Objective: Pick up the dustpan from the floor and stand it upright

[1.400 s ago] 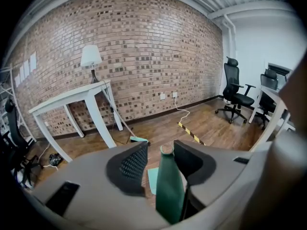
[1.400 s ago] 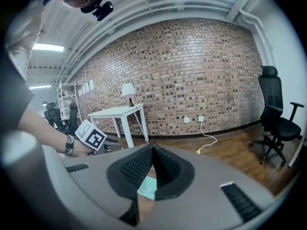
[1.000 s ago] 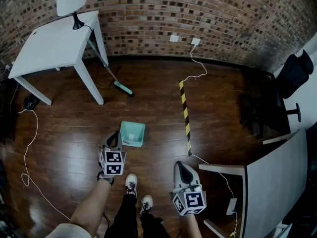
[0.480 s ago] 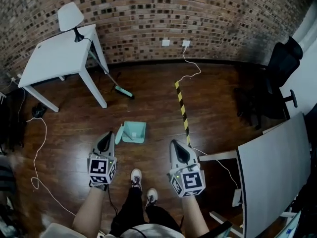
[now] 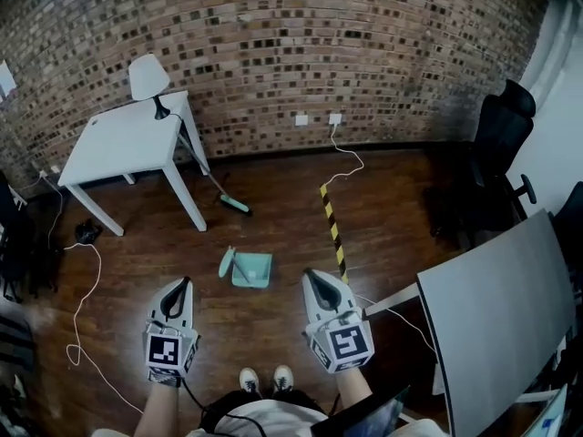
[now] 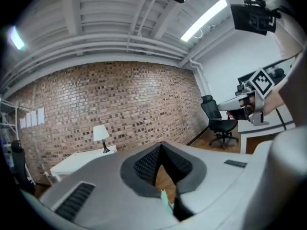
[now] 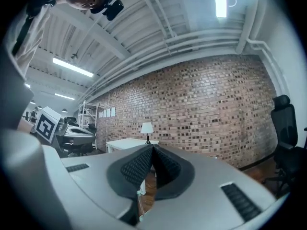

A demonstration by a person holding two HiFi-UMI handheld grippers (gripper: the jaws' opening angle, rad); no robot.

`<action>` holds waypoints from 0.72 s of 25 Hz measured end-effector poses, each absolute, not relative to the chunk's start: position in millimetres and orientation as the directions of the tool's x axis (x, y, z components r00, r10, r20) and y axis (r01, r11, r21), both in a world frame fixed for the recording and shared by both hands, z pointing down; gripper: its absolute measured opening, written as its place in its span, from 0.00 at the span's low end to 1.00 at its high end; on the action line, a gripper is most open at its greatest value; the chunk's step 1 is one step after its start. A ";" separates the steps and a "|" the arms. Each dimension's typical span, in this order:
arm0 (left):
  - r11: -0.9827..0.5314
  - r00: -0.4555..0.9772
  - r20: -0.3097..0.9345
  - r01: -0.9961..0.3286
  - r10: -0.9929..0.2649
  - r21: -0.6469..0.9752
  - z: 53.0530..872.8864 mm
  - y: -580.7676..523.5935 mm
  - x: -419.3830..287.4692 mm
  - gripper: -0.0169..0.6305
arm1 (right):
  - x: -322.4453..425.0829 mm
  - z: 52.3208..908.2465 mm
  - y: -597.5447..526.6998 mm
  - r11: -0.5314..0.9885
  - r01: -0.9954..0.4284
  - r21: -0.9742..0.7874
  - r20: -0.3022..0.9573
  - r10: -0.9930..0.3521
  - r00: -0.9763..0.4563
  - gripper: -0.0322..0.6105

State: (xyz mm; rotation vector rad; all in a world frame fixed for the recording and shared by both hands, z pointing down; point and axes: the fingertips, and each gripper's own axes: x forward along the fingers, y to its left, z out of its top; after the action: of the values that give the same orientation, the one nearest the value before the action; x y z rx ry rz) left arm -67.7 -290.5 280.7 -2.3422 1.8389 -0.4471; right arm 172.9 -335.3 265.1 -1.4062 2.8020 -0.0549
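The teal dustpan (image 5: 250,269) rests on the dark wood floor in the head view, its handle (image 5: 226,262) along its left side; I cannot tell whether it stands upright. My left gripper (image 5: 181,283) hangs well above the floor, nearer to me and left of the pan, shut and empty. My right gripper (image 5: 309,274) is level with it on the pan's right, also shut with nothing in it. In the left gripper view the jaws (image 6: 160,145) meet at the tips, with a sliver of teal dustpan (image 6: 165,200) below them. The right gripper (image 7: 152,146) is likewise closed.
A white table (image 5: 127,144) with a lamp (image 5: 148,78) stands at the back left by the brick wall. A teal-headed broom (image 5: 235,205) leans by it. A yellow-black floor strip (image 5: 332,230), cables (image 5: 80,299), a black chair (image 5: 496,153) and a grey desk (image 5: 496,312) surround the spot.
Both grippers have risen away from the floor and the view has pulled up. The left gripper, beside the dustpan a second ago, is now apart from it. The pan's handle now shows.
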 end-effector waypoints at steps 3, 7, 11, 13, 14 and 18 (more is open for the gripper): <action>-0.232 0.207 0.129 -0.945 -0.970 -0.230 265.3 -278.1 -71.3 0.03 | 171.6 246.8 -323.5 0.589 -0.808 -0.015 -0.020 -0.808 -0.588 0.03; -0.271 0.258 0.103 -0.951 -0.961 -0.146 246.5 -259.5 -79.4 0.04 | 157.9 217.5 -302.6 0.583 -0.812 0.018 -0.066 -0.810 -0.583 0.03; -0.283 0.270 0.102 -0.949 -0.957 -0.141 243.7 -236.7 -96.1 0.03 | 144.5 203.7 -274.5 0.599 -0.800 0.031 -0.088 -0.796 -0.599 0.03; -0.302 0.290 0.099 -0.942 -0.952 -0.148 244.0 -227.4 -96.9 0.03 | 147.5 207.7 -261.3 0.590 -0.808 0.007 -0.077 -0.805 -0.588 0.03; -0.308 0.297 0.098 -0.940 -0.950 -0.147 244.1 -222.9 -98.2 0.03 | 148.2 211.0 -255.1 0.584 -0.811 -0.004 -0.068 -0.810 -0.583 0.03; -0.323 0.312 0.099 -0.937 -0.945 -0.135 248.8 -209.1 -108.9 0.03 | 141.0 221.5 -238.2 0.566 -0.824 -0.026 -0.033 -0.824 -0.565 0.03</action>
State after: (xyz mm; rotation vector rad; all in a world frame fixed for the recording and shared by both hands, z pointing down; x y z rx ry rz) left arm -108.9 -209.1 248.8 -2.5018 1.7965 -0.2470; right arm 141.0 -238.2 221.5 -1.4441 2.7431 -0.0121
